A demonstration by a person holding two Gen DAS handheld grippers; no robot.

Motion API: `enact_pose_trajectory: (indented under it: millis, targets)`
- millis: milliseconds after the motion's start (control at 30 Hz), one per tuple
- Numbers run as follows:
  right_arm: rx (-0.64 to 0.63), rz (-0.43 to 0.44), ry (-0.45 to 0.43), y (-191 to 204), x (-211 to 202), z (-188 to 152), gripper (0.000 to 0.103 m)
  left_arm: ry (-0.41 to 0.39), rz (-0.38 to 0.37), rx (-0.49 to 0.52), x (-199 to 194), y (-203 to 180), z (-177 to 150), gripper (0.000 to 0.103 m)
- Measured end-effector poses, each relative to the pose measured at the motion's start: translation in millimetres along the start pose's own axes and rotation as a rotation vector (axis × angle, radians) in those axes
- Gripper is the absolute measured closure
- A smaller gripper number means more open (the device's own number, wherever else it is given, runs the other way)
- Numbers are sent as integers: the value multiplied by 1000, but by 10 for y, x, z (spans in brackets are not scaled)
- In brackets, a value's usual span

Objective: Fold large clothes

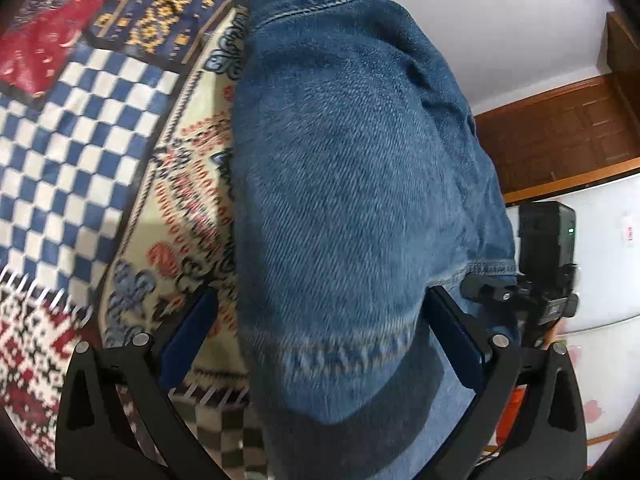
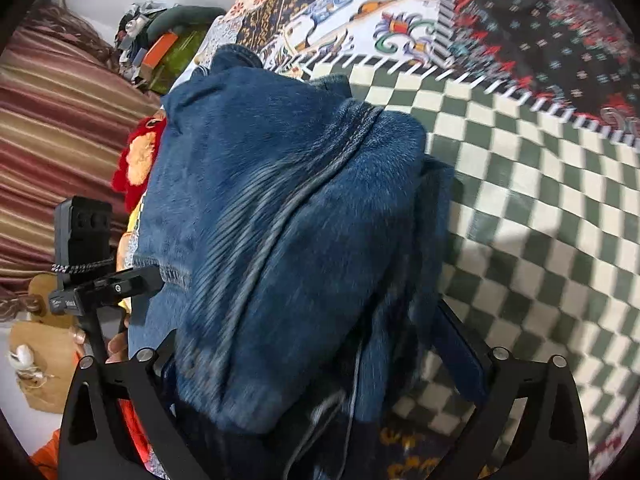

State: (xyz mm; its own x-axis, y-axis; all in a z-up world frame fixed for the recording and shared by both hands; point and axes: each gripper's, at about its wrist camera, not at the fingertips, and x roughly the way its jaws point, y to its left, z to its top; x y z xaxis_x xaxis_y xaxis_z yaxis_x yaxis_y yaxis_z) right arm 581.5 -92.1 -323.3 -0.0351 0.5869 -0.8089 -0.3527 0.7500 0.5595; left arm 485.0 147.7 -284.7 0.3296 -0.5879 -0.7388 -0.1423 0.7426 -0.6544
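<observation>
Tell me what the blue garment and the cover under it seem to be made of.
Blue garment: looks like denim, with diagonal twill weave, faded wash and pale stitched seams. Patterned bedcover: apparently a soft printed woven fabric, matte, with checks and florals; motion blur leaves the fibre uncertain.

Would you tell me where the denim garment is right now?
In both wrist views the denim garment fills the centre, draped between each gripper's open fingers, above the patchwork bedspread.

Blue denim garment (image 1: 352, 184), patchwork bedspread (image 1: 80, 128) with blue-white checks, striped maroon curtain (image 2: 52, 128)
</observation>
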Motion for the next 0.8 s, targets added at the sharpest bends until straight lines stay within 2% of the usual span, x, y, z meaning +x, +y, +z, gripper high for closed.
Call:
enact_pose_trajectory:
  millis: [133,233,300,367,400,467,533,667,800]
  targets:
    - [-27,22,-17,11,39,42,0,-12,-24,21,38,-35,116,0]
    - [-13,34,-45,33,65,56,1,-18,-78,-12,70,-42,211,11]
    - [-10,36,-62,75,60,66,8,-22,-70,-10,66,-71,229,16]
    - [-1,42,-69,113,23,60,23,-37,-51,3,37,-109,220,28]
    - [1,40,-75,130,-2,55,27,-42,-51,4,14,-128,228,30]
    - [3,33,-86,160,-68,45,43,-57,-54,11,-53,-174,200,37]
    - [14,27,-111,237,-152,48,54,-74,-43,30,-113,-262,177,40]
    - [-5,5,-152,382,-344,-24,66,-106,-37,83,-344,-491,58,45]
    - [-49,-7,-202,633,-623,-117,68,-160,-31,136,-719,-681,-20,45]
